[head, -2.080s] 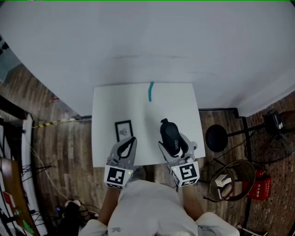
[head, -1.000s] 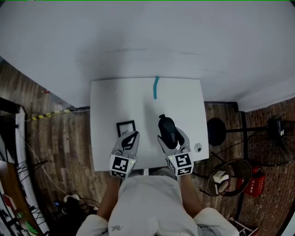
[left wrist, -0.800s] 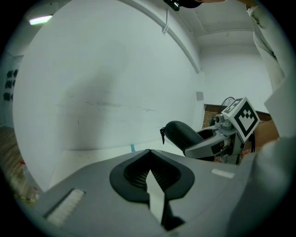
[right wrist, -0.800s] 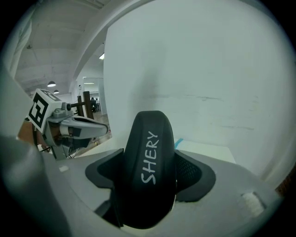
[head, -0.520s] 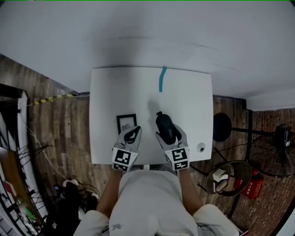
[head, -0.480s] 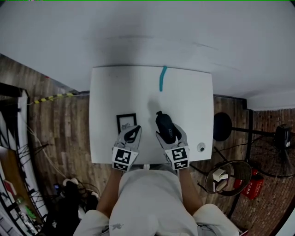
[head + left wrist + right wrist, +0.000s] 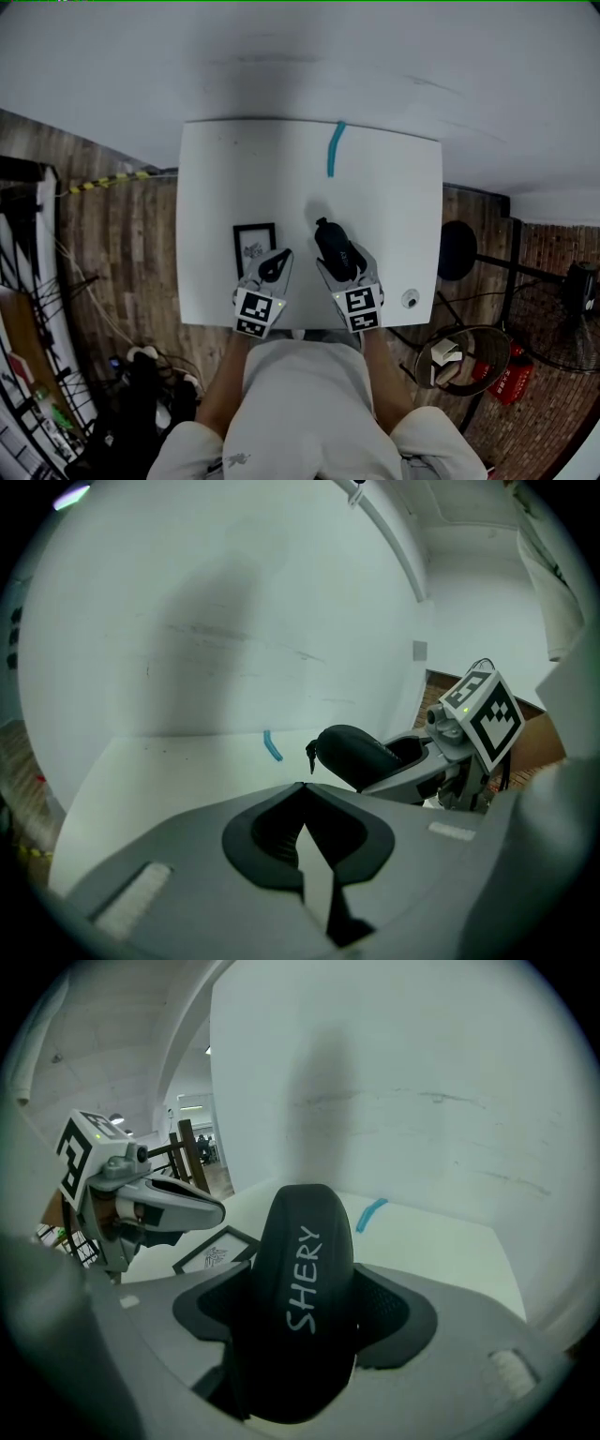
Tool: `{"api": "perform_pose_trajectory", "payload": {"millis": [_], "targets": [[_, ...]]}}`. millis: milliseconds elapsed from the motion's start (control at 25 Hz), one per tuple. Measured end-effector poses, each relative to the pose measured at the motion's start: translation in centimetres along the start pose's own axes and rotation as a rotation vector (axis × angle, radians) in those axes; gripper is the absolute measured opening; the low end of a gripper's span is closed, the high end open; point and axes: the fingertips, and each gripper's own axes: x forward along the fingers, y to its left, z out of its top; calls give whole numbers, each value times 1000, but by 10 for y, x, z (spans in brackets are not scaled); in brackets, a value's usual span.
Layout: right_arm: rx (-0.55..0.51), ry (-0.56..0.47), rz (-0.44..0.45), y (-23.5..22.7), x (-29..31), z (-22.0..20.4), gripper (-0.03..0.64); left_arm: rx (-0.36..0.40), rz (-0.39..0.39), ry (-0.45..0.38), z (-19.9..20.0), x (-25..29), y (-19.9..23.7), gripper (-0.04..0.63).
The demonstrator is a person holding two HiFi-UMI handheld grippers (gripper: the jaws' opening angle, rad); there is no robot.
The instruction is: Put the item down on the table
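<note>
A white table (image 7: 216,178) stands against a white wall, with wood-plank floor on both sides of it in the head view. At the bottom of that frame the person's two arms reach forward side by side over the table's near edge, both grippers tilted downward.

The left gripper (image 7: 277,265) sits left of centre. Its jaws meet at the tips, with nothing between them. The right gripper (image 7: 346,270), just beside it, is clamped on a black zip case (image 7: 337,251) lettered "SHERY". The case's rounded end sticks out past the jaws toward the wall, over the tabletop. Whether the case touches the surface cannot be made out.

One small black picture frame (image 7: 253,246) lies flat just beyond the left gripper's tips. One small round object (image 7: 409,299) sits by the table's lower right corner. One teal strip (image 7: 334,148) lies near the far edge, well apart from the case. Nothing lies between the case and the bare tabletop ahead of it.

Off the table, at the right of the frame, is one dark round stool (image 7: 457,251).
</note>
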Motion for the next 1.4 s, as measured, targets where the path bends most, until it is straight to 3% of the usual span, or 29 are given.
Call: {"api": "perform_pose_trajectory", "payload": {"millis": [840, 1400], "targets": [[-60, 129, 37, -9, 45, -45, 334, -26, -33, 123, -42, 35, -3, 18], [-144, 193, 68, -4, 61, -60, 350, -34, -30, 130, -45, 39, -5, 18]]}}
